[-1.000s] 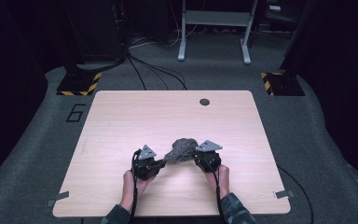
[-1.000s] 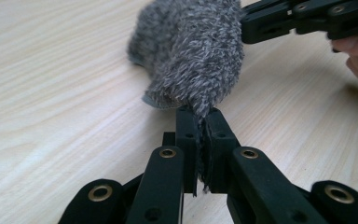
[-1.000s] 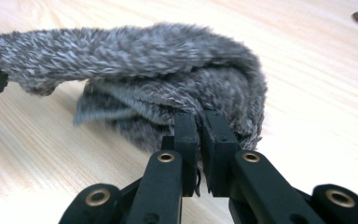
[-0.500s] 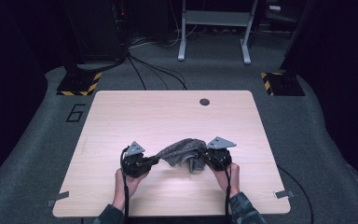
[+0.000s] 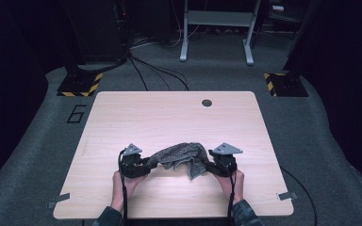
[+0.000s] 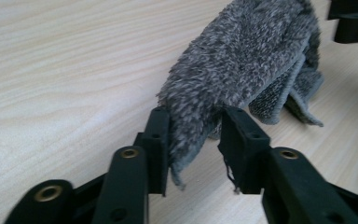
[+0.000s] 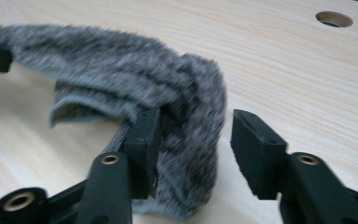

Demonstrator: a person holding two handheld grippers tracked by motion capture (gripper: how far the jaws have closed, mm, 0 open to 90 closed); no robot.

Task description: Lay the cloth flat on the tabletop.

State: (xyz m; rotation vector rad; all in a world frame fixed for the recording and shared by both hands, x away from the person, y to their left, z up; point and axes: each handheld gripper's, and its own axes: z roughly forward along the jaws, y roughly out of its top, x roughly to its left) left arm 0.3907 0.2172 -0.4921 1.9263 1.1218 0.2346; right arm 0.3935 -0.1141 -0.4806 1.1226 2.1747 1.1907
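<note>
Towel [image 5: 181, 155] | pale wood table [image 5: 169, 117] | grey carpet [image 5: 37, 141] | both tongs just opening, towel loose between.

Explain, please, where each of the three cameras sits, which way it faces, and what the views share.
High view: fixed above the person's side, facing forward and down on the table; forearms, left gripper and right gripper enter from the bottom.
Left gripper view: rides on the left gripper, looking along its jaws, which have just been opening with the grey cloth between them.
Right gripper view: rides on the right gripper, whose jaws, also just opening, have the cloth's other end between them.
All three share the grey cloth and the table.
</note>
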